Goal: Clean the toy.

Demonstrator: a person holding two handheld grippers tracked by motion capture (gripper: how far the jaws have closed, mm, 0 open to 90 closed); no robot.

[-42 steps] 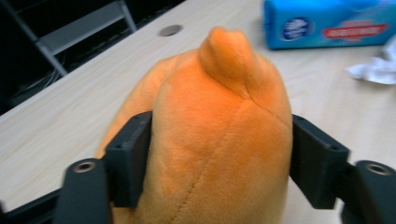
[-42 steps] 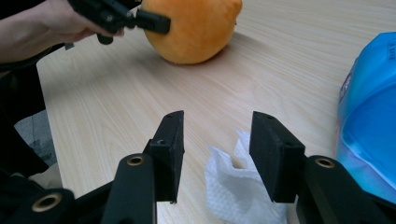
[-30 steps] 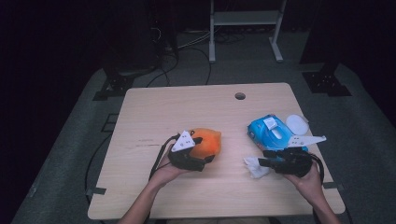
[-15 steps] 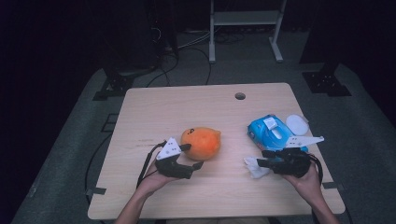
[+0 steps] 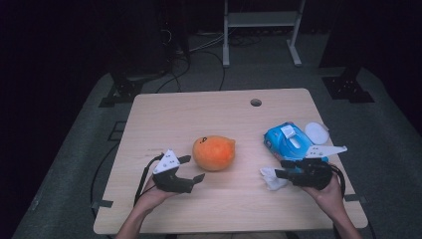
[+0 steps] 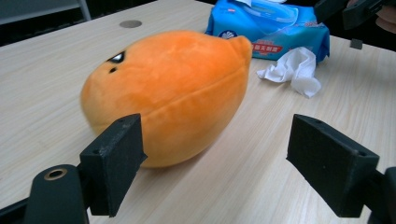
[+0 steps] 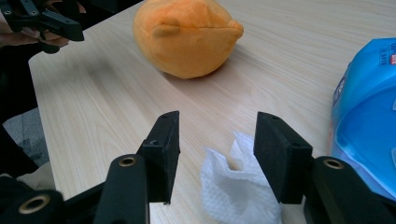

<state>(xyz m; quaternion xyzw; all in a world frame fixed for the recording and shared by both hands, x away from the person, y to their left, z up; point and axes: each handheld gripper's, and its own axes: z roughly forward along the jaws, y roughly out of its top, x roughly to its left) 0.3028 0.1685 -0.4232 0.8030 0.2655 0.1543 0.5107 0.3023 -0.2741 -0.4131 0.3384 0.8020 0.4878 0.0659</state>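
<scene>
An orange plush (image 5: 214,153) lies on its side in the middle of the wooden table (image 5: 199,114). My left gripper (image 5: 193,168) sits just left of it, open, a gap between its jaws and the plush (image 6: 173,93); the jaws have just been opening, with nothing between them. My right gripper (image 5: 279,170) is open over a crumpled white tissue (image 5: 270,179). Its jaws have just opened a little further; the tissue (image 7: 233,191) lies low between them, unpressed. A blue wipes pack (image 5: 288,142) lies just behind the right gripper.
A round white lid (image 5: 316,133) lies right of the wipes pack. A cable hole (image 5: 256,102) sits near the table's far edge. A metal stand (image 5: 261,20) and cables are on the floor beyond the table.
My left gripper has drawn back from the plush, leftward and toward the person, and its jaws stand wider. The plush stays on the table. The right hand has not moved.
</scene>
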